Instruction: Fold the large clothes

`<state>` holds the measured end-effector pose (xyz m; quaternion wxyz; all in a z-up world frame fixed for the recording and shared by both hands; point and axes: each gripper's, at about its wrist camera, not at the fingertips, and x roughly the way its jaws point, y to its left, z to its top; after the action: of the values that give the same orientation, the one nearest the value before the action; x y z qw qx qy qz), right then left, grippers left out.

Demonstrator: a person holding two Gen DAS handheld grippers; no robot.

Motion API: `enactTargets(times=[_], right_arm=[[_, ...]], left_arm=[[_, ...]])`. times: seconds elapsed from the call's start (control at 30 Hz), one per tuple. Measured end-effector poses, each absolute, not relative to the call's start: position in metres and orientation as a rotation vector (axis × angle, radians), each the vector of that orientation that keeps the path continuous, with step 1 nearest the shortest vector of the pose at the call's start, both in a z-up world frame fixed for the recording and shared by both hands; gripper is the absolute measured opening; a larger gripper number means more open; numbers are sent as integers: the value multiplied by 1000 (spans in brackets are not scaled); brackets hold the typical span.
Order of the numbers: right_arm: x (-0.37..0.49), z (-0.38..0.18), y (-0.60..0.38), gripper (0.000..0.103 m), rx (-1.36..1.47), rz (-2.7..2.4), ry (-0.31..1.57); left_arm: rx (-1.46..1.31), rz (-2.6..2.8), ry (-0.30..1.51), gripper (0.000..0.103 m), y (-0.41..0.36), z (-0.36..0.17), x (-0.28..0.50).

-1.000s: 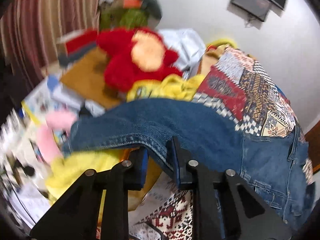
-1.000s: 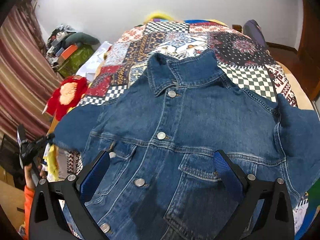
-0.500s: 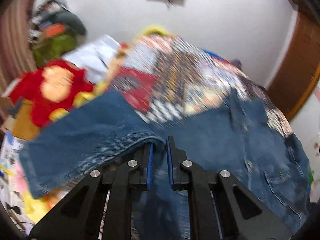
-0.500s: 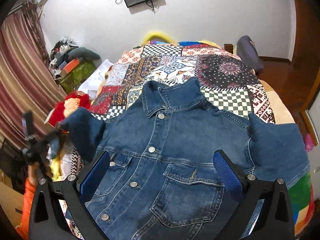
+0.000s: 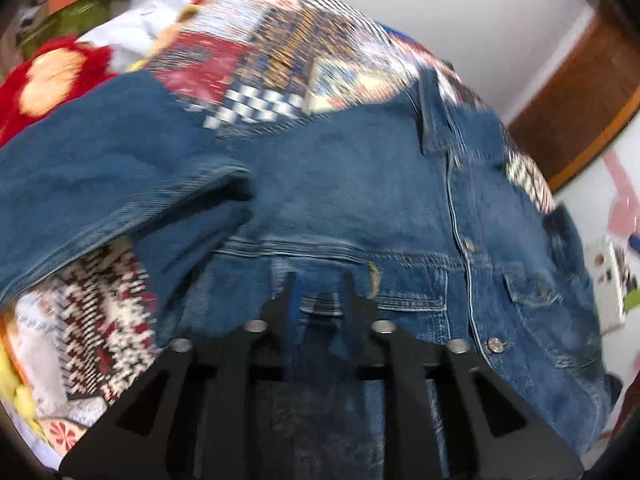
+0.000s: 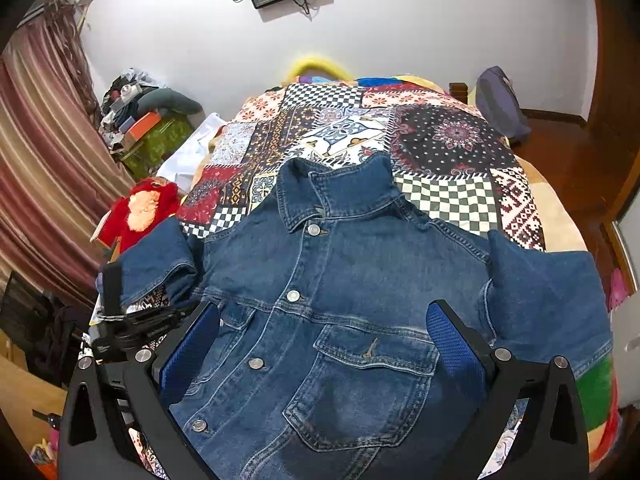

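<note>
A blue denim jacket (image 6: 340,280) lies front up and buttoned on the bed, collar toward the far wall. Its left sleeve (image 5: 100,168) is bunched at the bed's left edge, the cuff turned in toward the body. My left gripper (image 5: 319,292) hovers over the jacket's lower front. Its jaws are opening, with nothing pinched between them and only denim below. In the right wrist view the left gripper (image 6: 120,320) sits just beside that sleeve (image 6: 156,264). My right gripper (image 6: 322,312) stands wide open above the chest pocket (image 6: 368,364), holding nothing. The right sleeve (image 6: 548,300) lies spread out.
A patchwork quilt (image 6: 440,140) covers the bed. A red plush toy (image 6: 140,208) and piled clutter (image 6: 148,120) sit along the left side by a striped curtain (image 6: 44,160). A purple bag (image 6: 500,104) and wooden door (image 6: 616,120) are at the right.
The left gripper carried the sleeve in from the bed's left side toward the jacket body, then parted its jaws and let the cuff go. The right gripper rose slightly, still open.
</note>
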<state>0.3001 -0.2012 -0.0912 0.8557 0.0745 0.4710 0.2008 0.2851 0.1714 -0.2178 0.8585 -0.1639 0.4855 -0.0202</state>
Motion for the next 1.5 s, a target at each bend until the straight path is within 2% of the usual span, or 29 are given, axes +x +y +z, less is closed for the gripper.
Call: enactTargets(times=[0.03,0.1,0.23,0.43,0.67,0.93,0.97,1.0,1.07,1.13,1.2,1.33,1.5], right_arm=[[302,-92,-199,103,153,424,993],[306,-95,-193,103,141,431,1006],[320,-100,-173,103,94,450,1022],[351,-113,-136,103,36,490,1066],[379,-144,-93,103,-28,508,1139],[393,-192,-52,103,-115,541,1236],[393,-199,-48,103,-126,544,1253],[394,-205,-45,103,-132,548,1269],[394,-216,-40,103,-139,559,1300],[393,-225,-38,103,-144,560,1322],[390,-235,-35,103,-158,563,1350],[384,-243,-38,103,-173,569,1376],[385,-220,-49,103,-163,562,1305]], left_arm=[[-373,-14,993,51,183,-212,279],[-430,37,933,61,205,-201,265],[-553,88,881,64,255,-190,246],[-754,120,903,66,311,-215,234],[-956,99,916,66,343,-255,235],[-1006,145,801,66,357,-257,251],[-1001,173,789,65,358,-256,254],[-986,202,784,59,357,-256,256],[-920,270,775,44,354,-252,261],[-843,346,774,21,348,-249,266],[-777,403,769,12,343,-244,270],[-635,441,718,9,330,-213,268],[-408,398,622,7,294,-145,269]])
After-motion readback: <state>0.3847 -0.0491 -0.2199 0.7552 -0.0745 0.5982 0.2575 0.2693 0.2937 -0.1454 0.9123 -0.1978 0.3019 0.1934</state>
